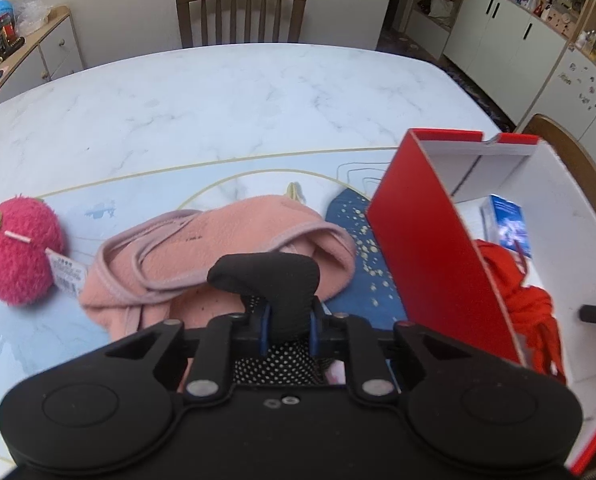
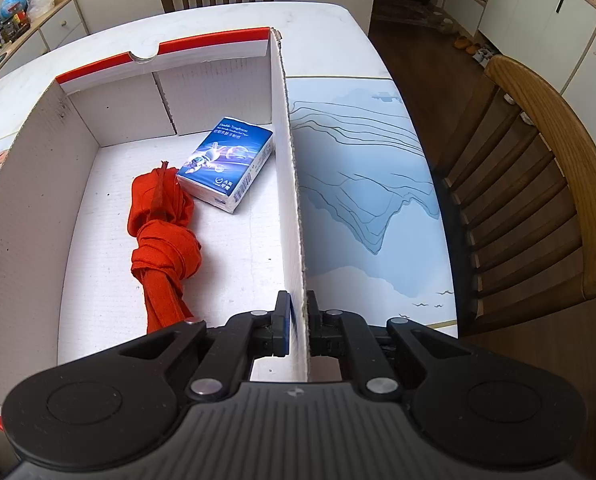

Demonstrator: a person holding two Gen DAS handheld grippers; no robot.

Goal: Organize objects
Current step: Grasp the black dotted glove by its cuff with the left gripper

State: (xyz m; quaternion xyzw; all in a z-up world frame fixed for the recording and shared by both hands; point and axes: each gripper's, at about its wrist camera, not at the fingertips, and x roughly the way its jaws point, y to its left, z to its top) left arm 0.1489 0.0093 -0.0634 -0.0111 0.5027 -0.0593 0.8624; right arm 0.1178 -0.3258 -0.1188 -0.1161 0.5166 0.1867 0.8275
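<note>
My left gripper (image 1: 289, 320) is shut on a black fabric piece (image 1: 265, 276) with a white-dotted lower part, held just above a pink fleece garment (image 1: 217, 240). A pink plush strawberry (image 1: 17, 252) with a tag lies to the left. At the right stands an open box (image 1: 418, 240), red outside and white inside. My right gripper (image 2: 297, 308) is shut on the box's right wall (image 2: 287, 160). Inside the box lie a knotted red scarf (image 2: 163, 240) and a blue tissue pack (image 2: 225, 160).
A dark blue cloth with yellow specks (image 1: 358, 240) lies between the pink garment and the box. A light blue printed mat (image 2: 370, 200) covers the white marble table (image 1: 217, 100). Wooden chairs stand at the far side (image 1: 241, 8) and the right side (image 2: 538, 200).
</note>
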